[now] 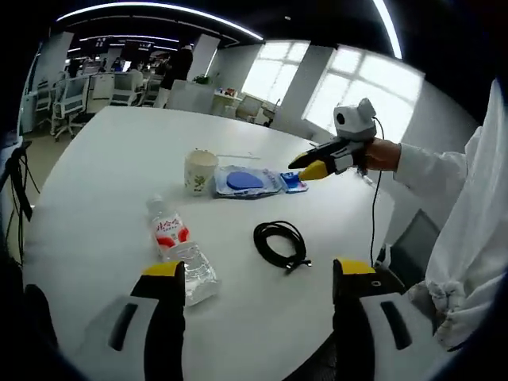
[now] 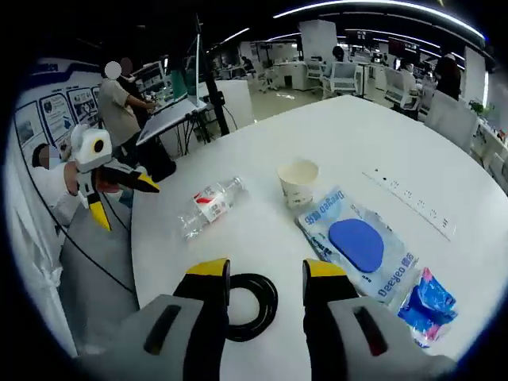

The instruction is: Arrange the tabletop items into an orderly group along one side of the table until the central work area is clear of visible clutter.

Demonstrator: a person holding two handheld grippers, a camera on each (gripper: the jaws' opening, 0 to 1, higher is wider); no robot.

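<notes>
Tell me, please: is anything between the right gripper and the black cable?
Nothing visible. In the right gripper view the open right gripper hovers directly over the cable, which shows between its jaws. The bottle and cup lie farther away.

Open office: bright windows [image 1: 349, 87], ceiling light strips [image 1: 159, 12], desks and what look like chairs [image 2: 341, 79] behind.

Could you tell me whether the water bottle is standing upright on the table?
No, the bottle lies on its side on the table, left of the upright paper cup.
</notes>
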